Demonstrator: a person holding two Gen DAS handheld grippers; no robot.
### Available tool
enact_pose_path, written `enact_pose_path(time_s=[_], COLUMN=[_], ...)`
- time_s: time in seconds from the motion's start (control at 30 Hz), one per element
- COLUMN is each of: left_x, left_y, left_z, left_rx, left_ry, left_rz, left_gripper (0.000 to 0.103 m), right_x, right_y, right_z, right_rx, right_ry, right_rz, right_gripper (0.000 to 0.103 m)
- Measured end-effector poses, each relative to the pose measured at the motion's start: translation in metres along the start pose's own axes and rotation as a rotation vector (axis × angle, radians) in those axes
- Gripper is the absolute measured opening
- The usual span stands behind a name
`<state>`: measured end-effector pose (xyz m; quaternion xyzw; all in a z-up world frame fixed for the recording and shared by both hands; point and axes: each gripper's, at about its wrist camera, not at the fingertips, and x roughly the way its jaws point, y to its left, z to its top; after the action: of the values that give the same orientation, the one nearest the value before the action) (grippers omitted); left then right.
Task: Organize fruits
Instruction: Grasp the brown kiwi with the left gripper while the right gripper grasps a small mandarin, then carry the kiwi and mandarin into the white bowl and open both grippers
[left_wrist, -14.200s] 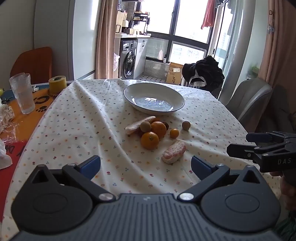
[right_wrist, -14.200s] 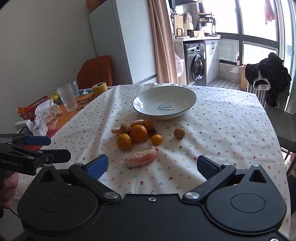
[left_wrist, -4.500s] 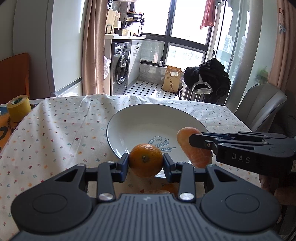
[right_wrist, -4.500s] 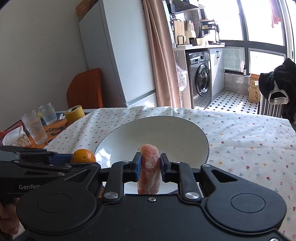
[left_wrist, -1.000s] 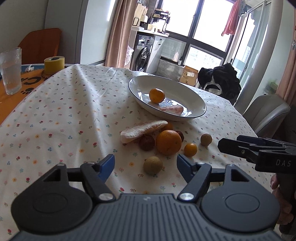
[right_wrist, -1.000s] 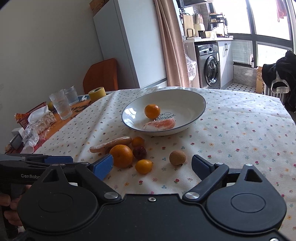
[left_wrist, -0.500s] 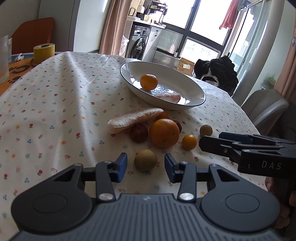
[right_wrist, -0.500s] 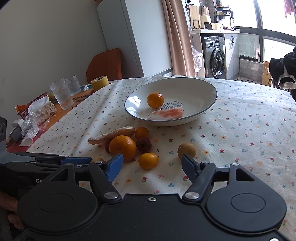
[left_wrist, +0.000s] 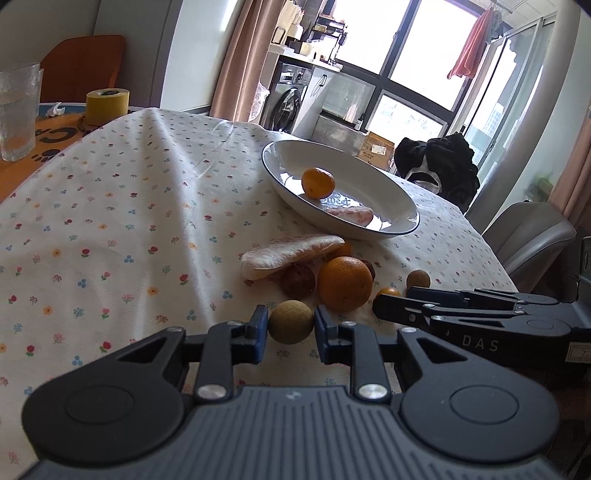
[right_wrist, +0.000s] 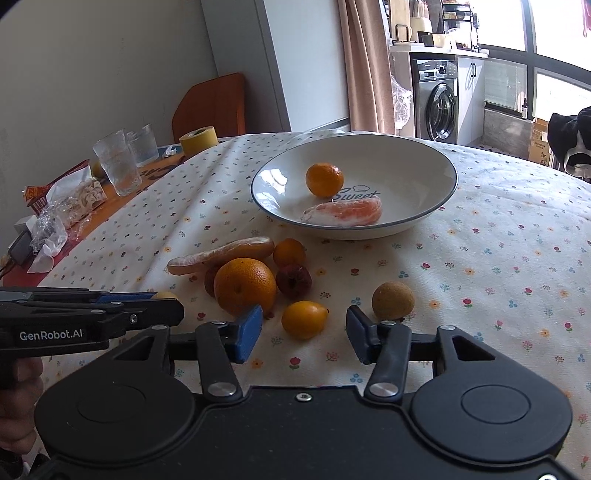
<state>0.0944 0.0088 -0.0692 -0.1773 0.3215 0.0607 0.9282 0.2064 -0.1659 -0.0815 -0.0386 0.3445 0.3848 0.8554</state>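
Your left gripper (left_wrist: 291, 328) clamped the tan round fruit (left_wrist: 290, 322) just short of the big orange (right_wrist: 245, 286), while your right gripper (right_wrist: 303, 334) stood apart around the small yellow-orange fruit (right_wrist: 305, 319), bare tablecloth (right_wrist: 498, 266) beyond

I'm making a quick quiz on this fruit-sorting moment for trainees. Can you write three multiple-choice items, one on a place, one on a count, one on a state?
1. Where does the peeled segment with orange flesh lie?
A. In the white bowl
B. On the yellow tape roll
C. Beside the glasses

2. How many fruits are in the bowl?
A. None
B. Two
C. Five

3. What is the left gripper doing?
A. Wide open over the bowl
B. Closed around a small tan round fruit
C. Holding a glass

Answers:
1. A, it lies next to the small orange inside the rim.
2. B, only those two show there.
3. B, the tan fruit sits between its blue pads; the right gripper is open.
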Motion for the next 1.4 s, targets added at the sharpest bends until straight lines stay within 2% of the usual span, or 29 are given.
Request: enact_pose_path(time_s=[0.03,0.07,0.1,0.7,1.4], left_x=[-0.002,-0.004,-0.005,-0.030,-0.015], left_y=[0.002,0.003,0.005,-0.001,-0.023], left_z=[0.001,0.001,0.002,0.017,0.053], left_rx=[-0.004,-0.007,-0.011,0.005,0.064], left_ry=[-0.007,-0.010,-0.014,-0.089,-0.125], left_rz=[0.000,0.000,0.000,-0.011,0.011], left_gripper=[0.025,0.025,0.025,0.025,0.025], right_x=[0.002,0.004,0.005,-0.027,-0.032], right_y=[0.001,0.002,0.003,0.007,-0.013], right_z=[0.000,0.001,0.001,0.023,0.047], right_rx=[-0.001,0.000,0.004,-0.012,0.003], right_ry=[0.007,0.015,0.020,-0.084,-0.171], right_rz=[-0.002,-0.005,-0.007,-0.034,-0.034], right_gripper=[0.036,0.026,0.024,0.023,0.023])
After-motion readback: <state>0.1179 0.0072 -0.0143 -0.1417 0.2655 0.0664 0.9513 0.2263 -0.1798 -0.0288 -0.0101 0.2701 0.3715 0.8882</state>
